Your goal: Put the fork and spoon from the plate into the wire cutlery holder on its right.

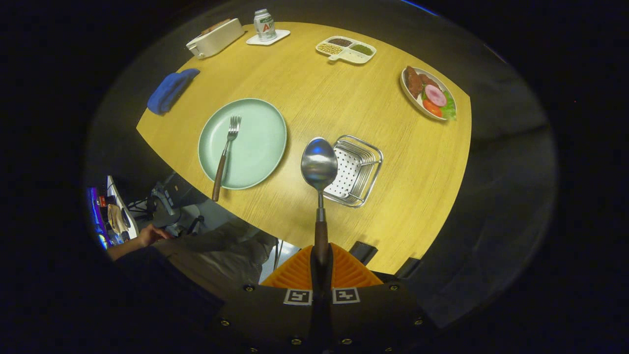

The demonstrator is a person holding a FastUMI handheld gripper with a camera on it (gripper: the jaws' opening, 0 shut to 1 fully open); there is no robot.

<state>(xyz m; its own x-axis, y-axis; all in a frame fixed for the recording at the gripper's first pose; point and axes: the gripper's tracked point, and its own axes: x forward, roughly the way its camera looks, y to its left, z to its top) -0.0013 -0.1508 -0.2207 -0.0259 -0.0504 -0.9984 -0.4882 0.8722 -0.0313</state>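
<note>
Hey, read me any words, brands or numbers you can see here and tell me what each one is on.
Can: printed label, too small and blurred to read.
Gripper, jaws shut on the spoon handle: two square coded markers, no words.
No other text is legible.

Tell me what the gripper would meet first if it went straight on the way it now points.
Probably the wire cutlery holder. The gripper, fingers shut on the spoon handle, points along the spoon, whose bowl overlaps the holder's left edge. Depth is unclear; it might reach the table first.
</note>
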